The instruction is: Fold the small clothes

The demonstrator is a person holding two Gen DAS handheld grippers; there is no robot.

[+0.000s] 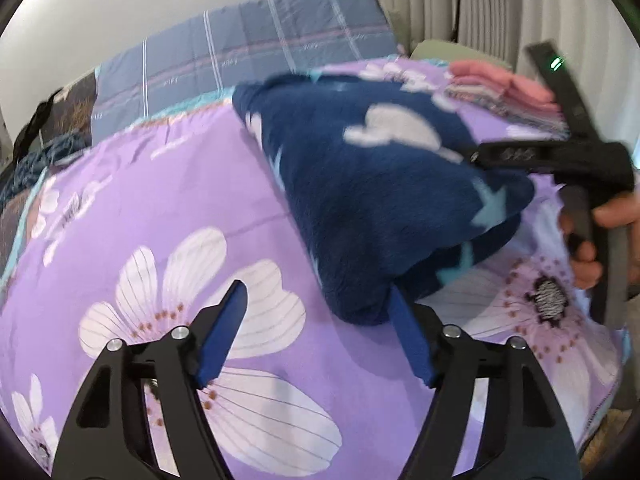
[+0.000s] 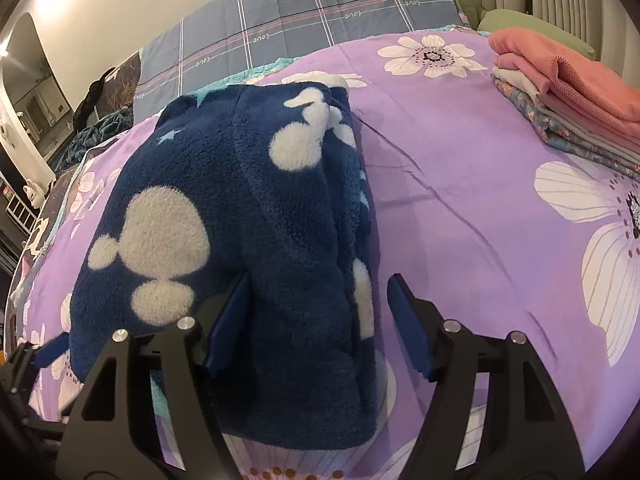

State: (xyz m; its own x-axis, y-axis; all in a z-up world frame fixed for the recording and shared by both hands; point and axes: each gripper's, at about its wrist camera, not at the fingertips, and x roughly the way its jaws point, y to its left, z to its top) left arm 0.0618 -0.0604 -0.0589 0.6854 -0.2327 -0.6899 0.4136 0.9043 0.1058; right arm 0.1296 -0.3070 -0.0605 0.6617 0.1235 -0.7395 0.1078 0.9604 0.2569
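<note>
Navy fleece garment folded, both grippers' fingers parted, empty, hand in left view only.

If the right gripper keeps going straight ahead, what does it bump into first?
Most likely the blue fleece garment. The right gripper stands open with the garment's near edge already between its fingers, so it would push into that fleece before the purple bedsheet.

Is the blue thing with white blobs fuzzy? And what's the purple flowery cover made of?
The dark blue fleece garment looks like plush fleece: its surface is nubbly and matte. The purple flowered bed cover looks like smooth thin woven cloth, perhaps cotton, with fine creases.
</note>
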